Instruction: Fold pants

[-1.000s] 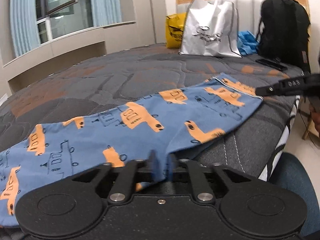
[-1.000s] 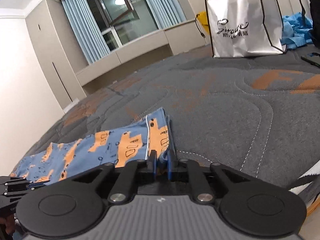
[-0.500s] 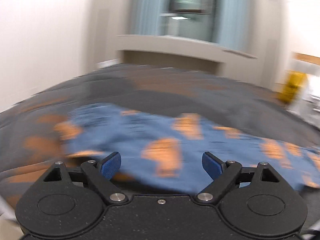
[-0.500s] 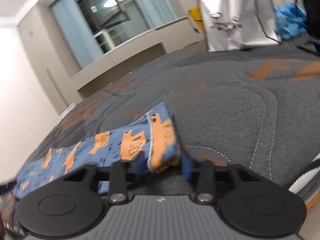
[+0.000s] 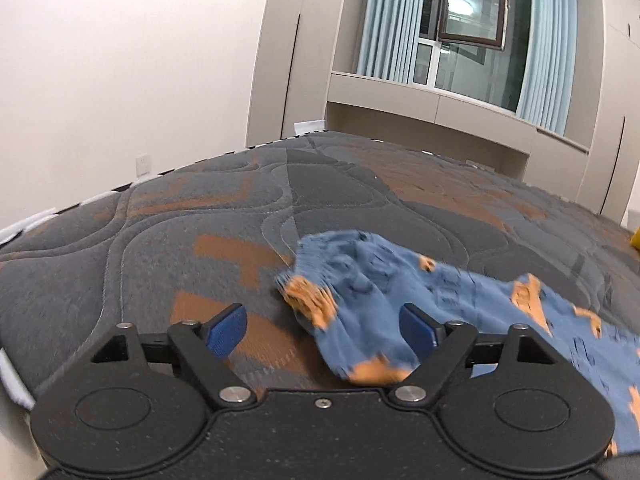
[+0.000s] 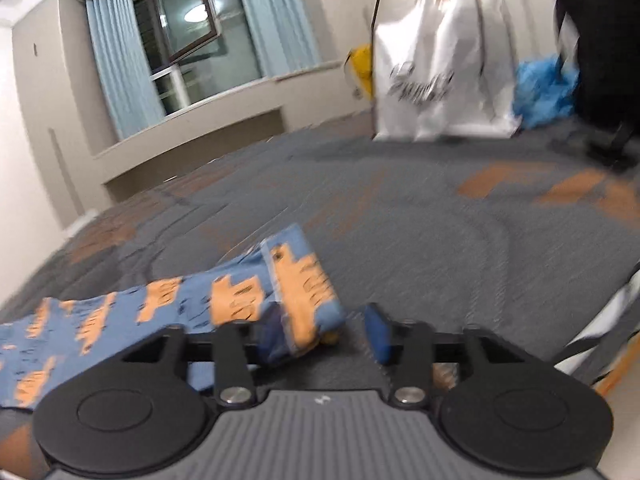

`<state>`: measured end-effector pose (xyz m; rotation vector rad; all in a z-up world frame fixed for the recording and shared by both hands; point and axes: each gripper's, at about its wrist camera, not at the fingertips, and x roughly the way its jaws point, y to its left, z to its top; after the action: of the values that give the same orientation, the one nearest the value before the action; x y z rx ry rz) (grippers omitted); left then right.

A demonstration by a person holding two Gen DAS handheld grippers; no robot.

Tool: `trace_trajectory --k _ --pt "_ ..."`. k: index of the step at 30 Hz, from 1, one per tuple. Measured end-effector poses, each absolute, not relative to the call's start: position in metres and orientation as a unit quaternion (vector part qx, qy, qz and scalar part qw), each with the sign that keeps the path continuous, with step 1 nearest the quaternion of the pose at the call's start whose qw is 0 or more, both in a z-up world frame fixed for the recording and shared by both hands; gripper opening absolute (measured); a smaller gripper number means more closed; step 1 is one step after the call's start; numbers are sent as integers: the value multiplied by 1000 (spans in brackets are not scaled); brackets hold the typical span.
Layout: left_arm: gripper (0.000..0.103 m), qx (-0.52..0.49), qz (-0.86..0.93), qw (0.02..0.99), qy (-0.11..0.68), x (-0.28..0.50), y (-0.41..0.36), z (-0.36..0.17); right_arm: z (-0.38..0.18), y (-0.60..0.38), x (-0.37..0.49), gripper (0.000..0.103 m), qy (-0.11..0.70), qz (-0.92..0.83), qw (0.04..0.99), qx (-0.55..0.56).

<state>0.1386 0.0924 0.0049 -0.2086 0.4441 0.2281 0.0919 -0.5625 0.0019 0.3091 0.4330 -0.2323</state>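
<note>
Blue pants with orange truck prints [image 5: 400, 292] lie across the grey and orange quilted mattress [image 5: 200, 220]. In the left wrist view my left gripper [image 5: 322, 330] stands wide, its jaws closing, and a crumpled end of the pants lies between them, close to the right pad [image 5: 420, 328]. Neither pad presses on the cloth. In the right wrist view the other, doubled end of the pants [image 6: 296, 280] sits between the jaws of my right gripper [image 6: 324, 334], which are opening. That cloth rests against the left pad [image 6: 272, 332] and is clear of the right one.
At the bed's head stand a white shopping bag [image 6: 440, 80], a yellow bag [image 6: 362, 72], a blue cloth heap [image 6: 544, 92] and a black backpack [image 6: 596, 40]. The mattress edge [image 5: 12, 236] runs along the left, with a white wall and a window beyond.
My left gripper let go of the pants' edge, opened wide and swung left to their crumpled end. My right gripper, shut on the doubled end before, has opened off it.
</note>
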Motion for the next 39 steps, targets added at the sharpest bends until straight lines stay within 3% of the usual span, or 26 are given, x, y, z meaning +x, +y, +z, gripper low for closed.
trace_trajectory --k 2,4,5,9,13,20,23,24,26,27,28,33,39 --pt "70 -118 103 962 223 149 106 5 11 -549 91 67 199 -118 965 120" --pt "38 -133 92 958 238 160 116 3 18 -531 93 76 185 -95 973 99" --pt "29 -143 87 954 247 164 120 1 19 -520 96 76 182 -77 976 89" --pt "8 -154 83 956 237 173 127 3 18 -472 116 78 180 0 982 55" --pt "7 -108 103 966 210 176 123 15 11 -424 142 78 203 65 976 40" --pt "8 -113 118 957 239 183 135 -9 0 -377 154 79 214 110 971 -2" --pt "14 -118 118 957 239 179 138 -8 0 -378 157 81 223 115 968 6" --pt "21 -118 122 956 239 178 136 -7 0 -379 158 84 225 116 967 11" --pt "49 -116 118 957 239 172 129 -1 1 -382 163 93 229 125 965 15" --pt "73 -112 113 959 233 169 124 2 2 -382 165 101 232 135 963 17" --pt "89 -106 111 962 226 166 118 6 3 -384 167 103 235 143 961 22" --pt "102 -52 47 975 210 160 66 10 18 -394 195 103 252 195 944 84" --pt "102 23 15 970 242 183 15 -10 37 -372 269 103 272 256 925 65"
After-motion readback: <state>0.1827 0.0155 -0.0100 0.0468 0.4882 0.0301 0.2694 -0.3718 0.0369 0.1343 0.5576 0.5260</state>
